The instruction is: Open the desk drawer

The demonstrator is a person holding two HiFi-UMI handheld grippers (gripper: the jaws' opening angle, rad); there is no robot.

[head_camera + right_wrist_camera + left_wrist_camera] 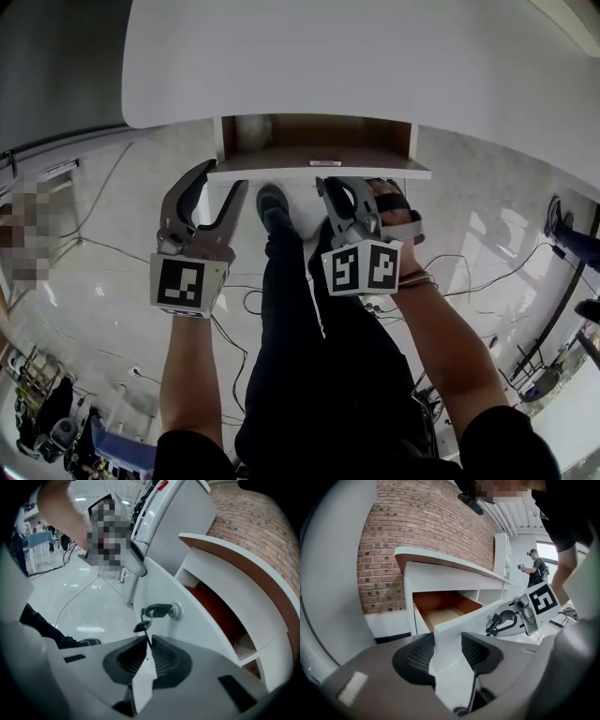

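The drawer [309, 155] stands pulled out from under the white desk [356, 56], its brown inside [440, 613] showing. My left gripper [223, 176] is open, and the left end of the white drawer front [464, 618] stands between its pads [415, 660]; I cannot tell whether they touch it. On the drawer front a key [159, 610] sits in the lock, with a second key [140, 626] hanging from it. My right gripper [149, 653] is shut just below the lock, the hanging key's thin blade pinched between its pads. The right gripper [506, 620] also shows in the left gripper view.
A red brick wall [426, 522] runs behind the desk. The person's legs and a shoe [274, 206] stand under the drawer on a glossy white floor with cables [469, 272]. Another person [536, 569] stands far off. A tall white unit [183, 508] rises beside the desk.
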